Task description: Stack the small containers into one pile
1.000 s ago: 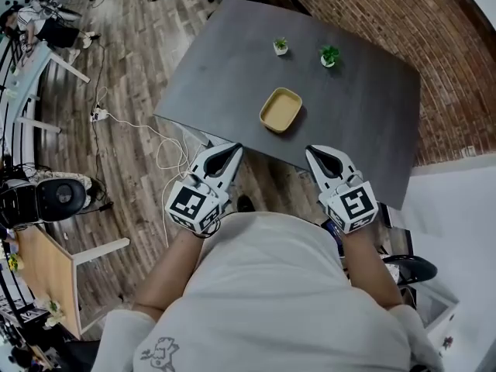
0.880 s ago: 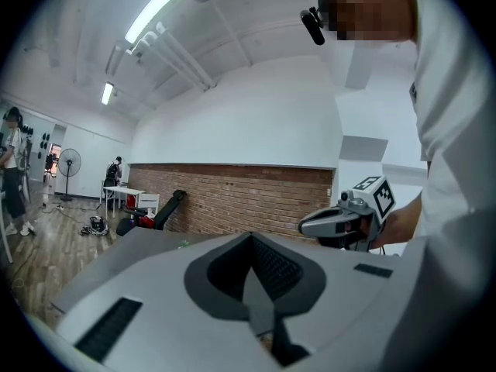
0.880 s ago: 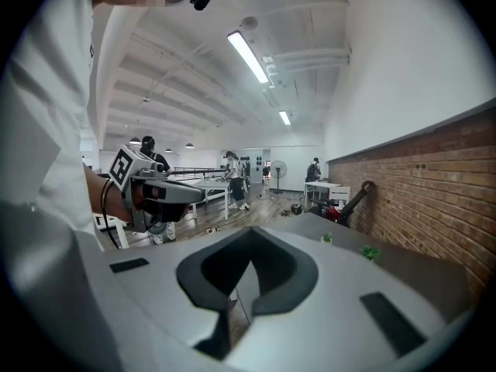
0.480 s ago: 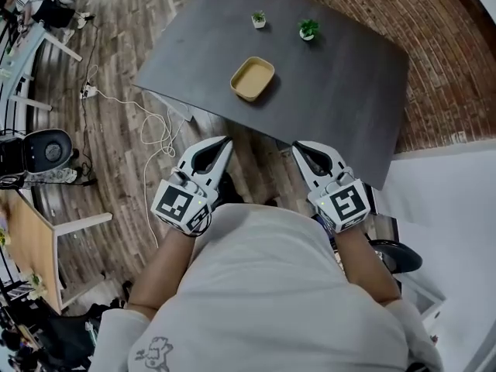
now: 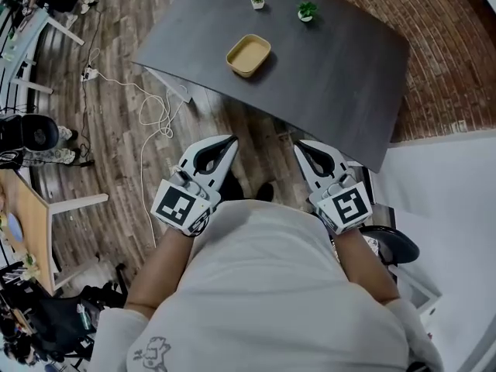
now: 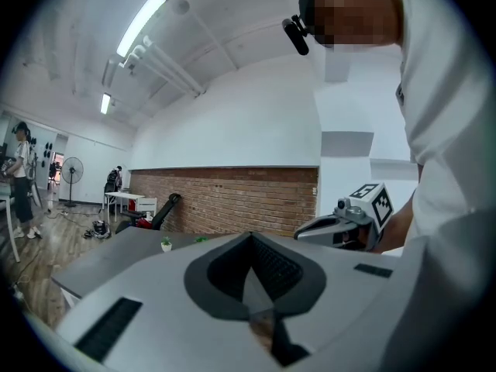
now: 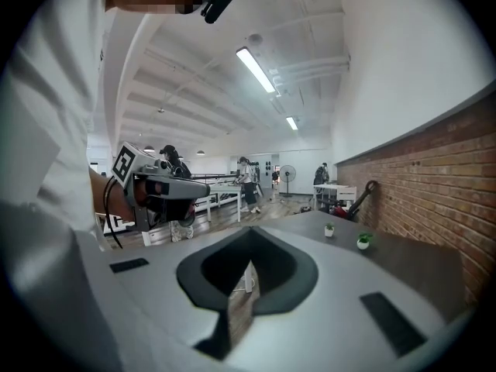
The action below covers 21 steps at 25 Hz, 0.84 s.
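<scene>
The left hand-held gripper (image 5: 230,142) and right hand-held gripper (image 5: 299,145) are hovering clenched and empty short of the table (image 5: 333,76), where the tan container (image 5: 249,55) is sitting well apart from both.

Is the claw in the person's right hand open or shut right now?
Shut. In the right gripper view the right claw has its two jaws meeting at the tips, with nothing between them.

We list: left gripper (image 6: 251,235), jaws together, nothing between; grey table (image 6: 116,254); small potted plant (image 6: 166,244); brick wall (image 6: 232,200); right gripper (image 6: 302,232) alongside.
</scene>
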{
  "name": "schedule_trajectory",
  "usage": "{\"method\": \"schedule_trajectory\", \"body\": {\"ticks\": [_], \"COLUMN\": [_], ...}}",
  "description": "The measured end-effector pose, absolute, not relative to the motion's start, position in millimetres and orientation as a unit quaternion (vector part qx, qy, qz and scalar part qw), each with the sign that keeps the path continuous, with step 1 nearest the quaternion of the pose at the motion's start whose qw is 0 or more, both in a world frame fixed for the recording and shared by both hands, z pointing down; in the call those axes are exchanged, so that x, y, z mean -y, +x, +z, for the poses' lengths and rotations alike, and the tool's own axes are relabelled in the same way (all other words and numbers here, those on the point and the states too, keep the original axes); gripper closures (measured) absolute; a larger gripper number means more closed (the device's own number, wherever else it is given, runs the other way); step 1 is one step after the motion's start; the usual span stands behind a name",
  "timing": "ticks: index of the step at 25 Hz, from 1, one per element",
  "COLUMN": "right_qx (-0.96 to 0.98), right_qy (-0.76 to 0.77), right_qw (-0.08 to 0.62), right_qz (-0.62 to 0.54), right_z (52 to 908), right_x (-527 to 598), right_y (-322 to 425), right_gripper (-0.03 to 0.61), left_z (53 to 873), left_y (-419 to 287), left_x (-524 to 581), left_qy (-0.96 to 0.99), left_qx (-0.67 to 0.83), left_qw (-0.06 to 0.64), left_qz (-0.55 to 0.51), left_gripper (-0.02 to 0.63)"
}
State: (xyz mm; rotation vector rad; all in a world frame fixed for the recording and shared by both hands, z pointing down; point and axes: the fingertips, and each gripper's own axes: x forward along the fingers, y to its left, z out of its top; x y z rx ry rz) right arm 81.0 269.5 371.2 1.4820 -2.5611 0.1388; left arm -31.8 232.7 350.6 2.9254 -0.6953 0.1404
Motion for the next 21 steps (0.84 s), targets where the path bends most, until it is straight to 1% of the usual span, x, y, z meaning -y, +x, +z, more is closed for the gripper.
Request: {"method": "schedule_trajectory", "body": {"ticks": [12, 21], "right_qx": [0.87, 0.861], "right_qy": [0.483, 0.5], "right_qw": [0.094, 0.085], "right_qz": [0.032, 0.028], "right_z": [365.2, 357.3], "right_x": [-284.0, -290.0], "right_y": [63.5, 69.6], "right_gripper": [0.573, 0.574], "left_z": [345.4, 342.9], "left_y": [-53.5, -63.9], "left_x": [-251.6, -260.6], "left_qy": [0.961, 0.957], "left_qx": [0.266, 0.281], "left_qw": [0.073, 0.072], "left_qz": [0.033, 0.028], "left_gripper": [0.603, 0.603]}}
